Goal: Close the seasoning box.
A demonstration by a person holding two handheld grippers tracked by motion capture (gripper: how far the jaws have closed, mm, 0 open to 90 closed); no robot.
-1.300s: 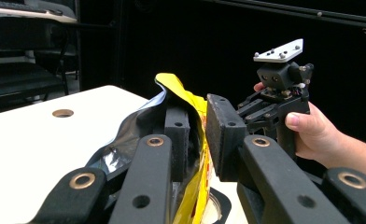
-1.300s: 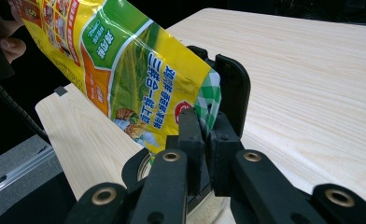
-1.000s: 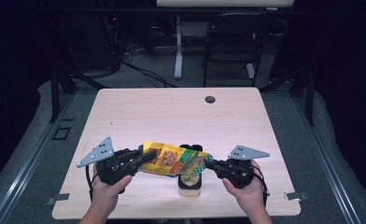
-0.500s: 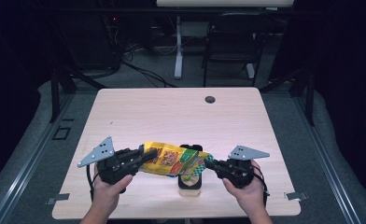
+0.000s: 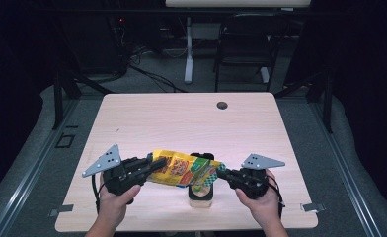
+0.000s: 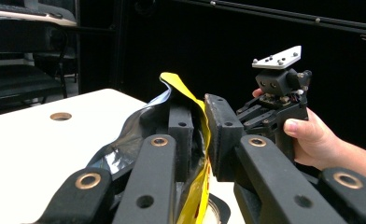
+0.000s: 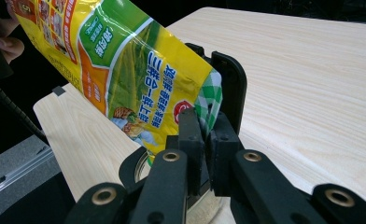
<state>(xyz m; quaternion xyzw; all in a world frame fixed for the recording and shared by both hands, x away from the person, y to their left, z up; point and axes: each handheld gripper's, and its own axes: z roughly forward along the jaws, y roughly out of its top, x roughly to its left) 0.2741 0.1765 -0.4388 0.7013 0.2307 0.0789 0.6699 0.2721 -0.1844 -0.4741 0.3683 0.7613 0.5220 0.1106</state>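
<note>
Now both hand-held grippers [image 5: 154, 165] [image 5: 220, 173] nearly closed, pinching yellow snack bag [image 5: 181, 169]

Both forearms come in from the near edge of the table, each hand wrapped around a gripper's handle. The left gripper [image 5: 154, 165] points toward the right one, and its jaws have just been closing, with the edge of a yellow bag [image 5: 181, 169] between them. The right gripper [image 5: 220, 172] points back at the left, level, its jaws pinched tight on the bag's other end.
</note>
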